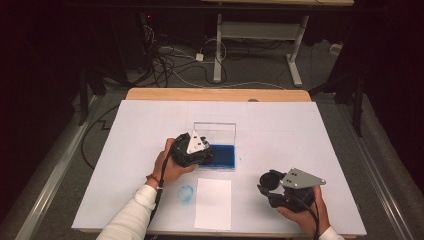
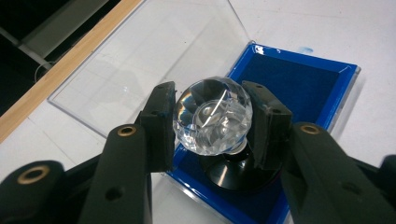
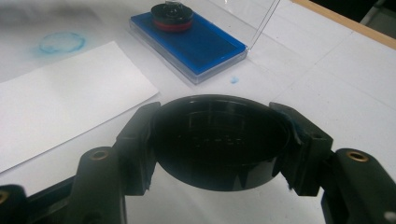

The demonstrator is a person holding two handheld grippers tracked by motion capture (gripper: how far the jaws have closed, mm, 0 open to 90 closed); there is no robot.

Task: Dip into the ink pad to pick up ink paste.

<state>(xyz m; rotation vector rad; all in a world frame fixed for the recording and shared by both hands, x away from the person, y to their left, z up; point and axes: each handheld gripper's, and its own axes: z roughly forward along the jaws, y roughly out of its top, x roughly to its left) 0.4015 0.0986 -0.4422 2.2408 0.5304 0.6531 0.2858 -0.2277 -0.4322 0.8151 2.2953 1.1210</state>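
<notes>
Both pads of the left tool [image 2: 212, 123] clamp the stamp's crystal knob [image 2: 212, 122].

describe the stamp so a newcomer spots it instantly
On the white table cover, find the blue ink pad with its clear lid upright. The stamp stands on it between the left gripper's jaws: a faceted crystal knob on a black disc.

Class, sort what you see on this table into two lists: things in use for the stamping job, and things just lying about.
In use:
- stamp with crystal knob, gripped by the left hand-held gripper
- blue ink pad in its clear open case
- black round cap, gripped by the right hand-held gripper
- white paper sheet

Lying about:
- blue ring smudge on the table cover
- cables on the floor
</notes>
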